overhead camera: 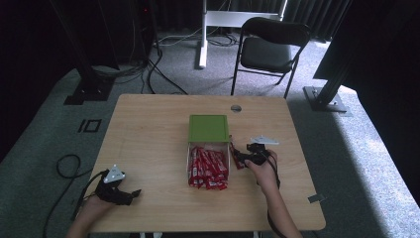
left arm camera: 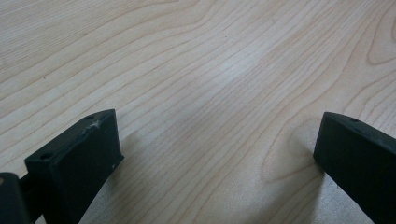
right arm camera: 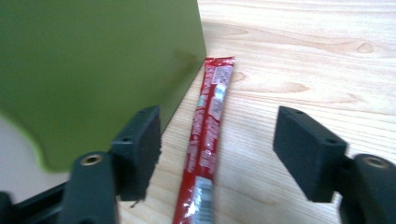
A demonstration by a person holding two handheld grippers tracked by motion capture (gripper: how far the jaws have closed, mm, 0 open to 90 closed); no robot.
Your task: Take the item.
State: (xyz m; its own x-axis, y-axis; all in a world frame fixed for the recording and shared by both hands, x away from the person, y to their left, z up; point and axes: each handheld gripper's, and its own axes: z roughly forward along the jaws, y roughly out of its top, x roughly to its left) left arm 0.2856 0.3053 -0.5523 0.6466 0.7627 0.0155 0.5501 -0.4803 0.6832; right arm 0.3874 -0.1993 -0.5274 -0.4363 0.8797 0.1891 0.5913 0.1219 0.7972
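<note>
At the near left of the table [overhead camera: 148, 198], the left hand-held gripper [overhead camera: 130, 194] rests low over the wood, a hand behind it at the near edge. In the left gripper view its two black jaws stand wide apart with nothing but bare pale wood grain between them.

Further in, near the middle of the table, a heap of red sachets [overhead camera: 208, 168] lies in a shallow open container, spilling toward the near side. Just to the right of that heap is the right hand-held gripper [overhead camera: 239, 155], held by a hand that comes in from the near right, the grey three-cornered plate on top of it. Its jaws stand apart. A single red sachet [right arm camera: 208, 135] lies flat on the wood between them, lengthwise along the gripper's line, touching neither pad. This sachet lies just beside the green box wall [right arm camera: 93, 70], its far end close to the wall's corner.

Beyond the heap, the green lid [overhead camera: 208, 128] sits at the far end of the container. Past the far edge of the table, a black folding chair [overhead camera: 270, 47] stands on the grey carpet.
</note>
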